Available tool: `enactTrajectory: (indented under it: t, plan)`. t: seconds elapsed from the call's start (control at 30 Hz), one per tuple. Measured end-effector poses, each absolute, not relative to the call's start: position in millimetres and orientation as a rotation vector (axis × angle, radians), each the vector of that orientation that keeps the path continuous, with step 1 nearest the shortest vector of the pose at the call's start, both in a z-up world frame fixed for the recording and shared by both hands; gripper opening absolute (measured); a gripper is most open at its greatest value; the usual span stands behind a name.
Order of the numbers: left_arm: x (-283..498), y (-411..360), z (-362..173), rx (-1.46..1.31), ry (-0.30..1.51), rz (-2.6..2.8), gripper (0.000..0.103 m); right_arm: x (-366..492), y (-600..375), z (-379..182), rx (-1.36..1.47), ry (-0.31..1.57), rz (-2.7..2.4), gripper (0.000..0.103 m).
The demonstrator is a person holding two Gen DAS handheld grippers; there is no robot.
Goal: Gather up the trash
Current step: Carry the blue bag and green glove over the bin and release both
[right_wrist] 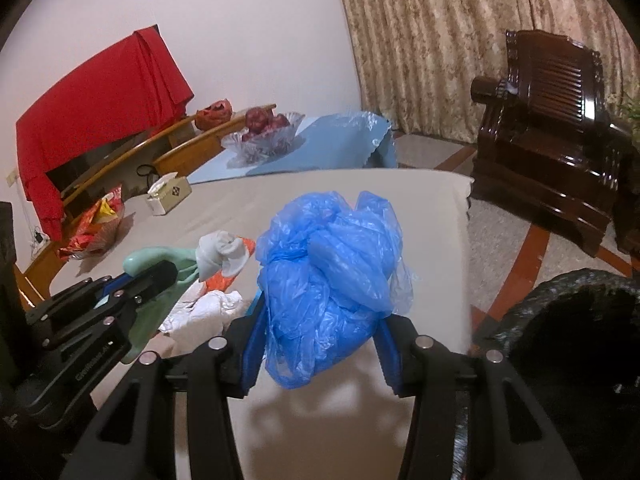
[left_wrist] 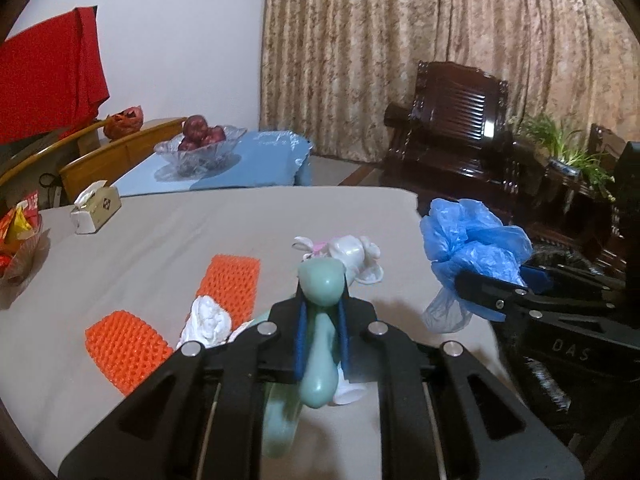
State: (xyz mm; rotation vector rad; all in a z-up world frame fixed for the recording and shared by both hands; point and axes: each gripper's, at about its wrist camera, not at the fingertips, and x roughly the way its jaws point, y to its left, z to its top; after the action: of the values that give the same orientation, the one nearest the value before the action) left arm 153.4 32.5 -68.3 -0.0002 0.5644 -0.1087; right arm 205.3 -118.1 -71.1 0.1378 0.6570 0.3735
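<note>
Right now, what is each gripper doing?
Left gripper: closed on a green rubber glove.
Right gripper: closed on a crumpled blue plastic bag.

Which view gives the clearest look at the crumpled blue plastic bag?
The right wrist view: the blue plastic bag fills the centre, clamped between the right gripper's blue pads. The left wrist view shows it smaller and side-on at the right edge, bunched above the same gripper.
</note>
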Motion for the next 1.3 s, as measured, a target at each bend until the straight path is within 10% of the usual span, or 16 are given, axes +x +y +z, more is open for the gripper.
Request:
enactTrajectory:
  t: [1.3]
  plan:
    - [144.8,-194.9,-64.8,0.042,0.618,-0.598,0.019,84.0,-328.5,-77.7,0.178,0.676,-0.098,0.053]
